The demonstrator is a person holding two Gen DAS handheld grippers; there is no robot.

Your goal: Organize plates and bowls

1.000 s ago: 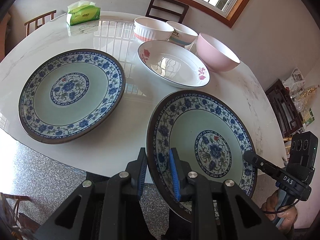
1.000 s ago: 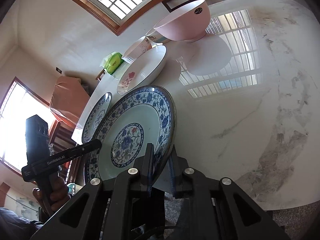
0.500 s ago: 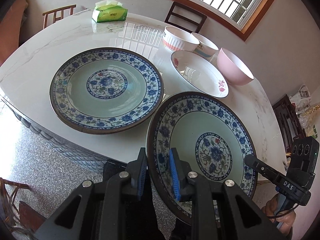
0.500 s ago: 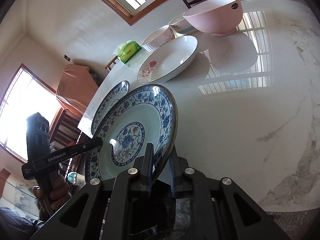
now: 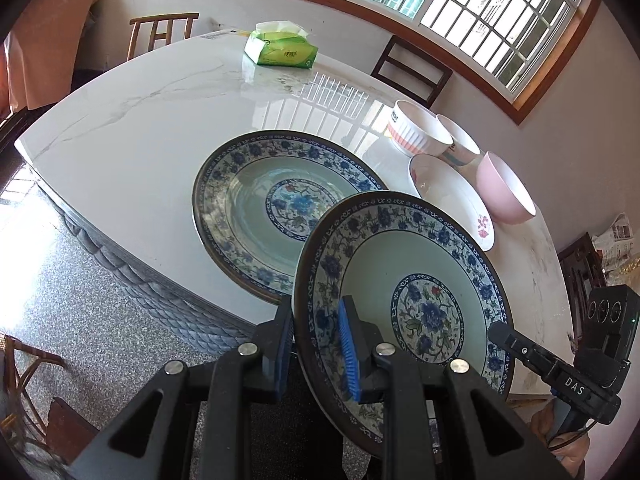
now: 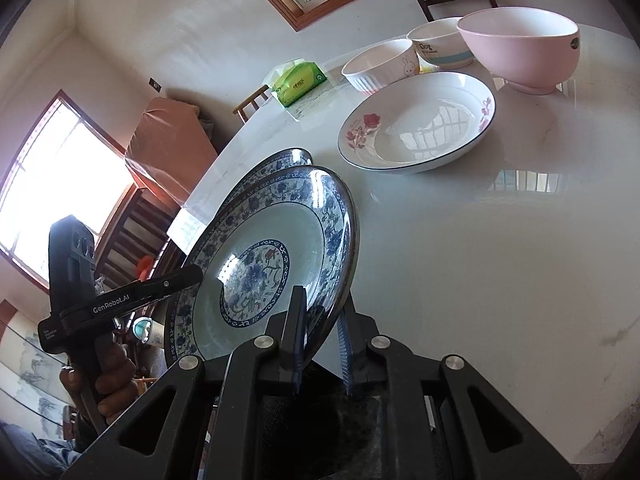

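Both grippers hold one blue-and-white floral plate (image 5: 404, 300) by opposite rims, lifted and tilted. My left gripper (image 5: 316, 344) is shut on its near-left rim; my right gripper (image 6: 320, 340) is shut on its other rim, the plate (image 6: 264, 264) showing in the right wrist view. The held plate hangs partly over a second matching plate (image 5: 276, 208) lying flat on the white marble table (image 5: 140, 132); only its rim (image 6: 280, 162) shows behind the held plate in the right wrist view.
A white rose-pattern dish (image 6: 416, 124), a pink bowl (image 6: 520, 48) and two white bowls (image 6: 384, 66) (image 6: 440, 42) stand at the far right side. A green tissue pack (image 5: 280, 48) lies at the back. Chairs (image 5: 412, 68) ring the table.
The held plate has moved left across the table, from beside the flat plate to above its near-right part. Both grippers stayed shut on it.
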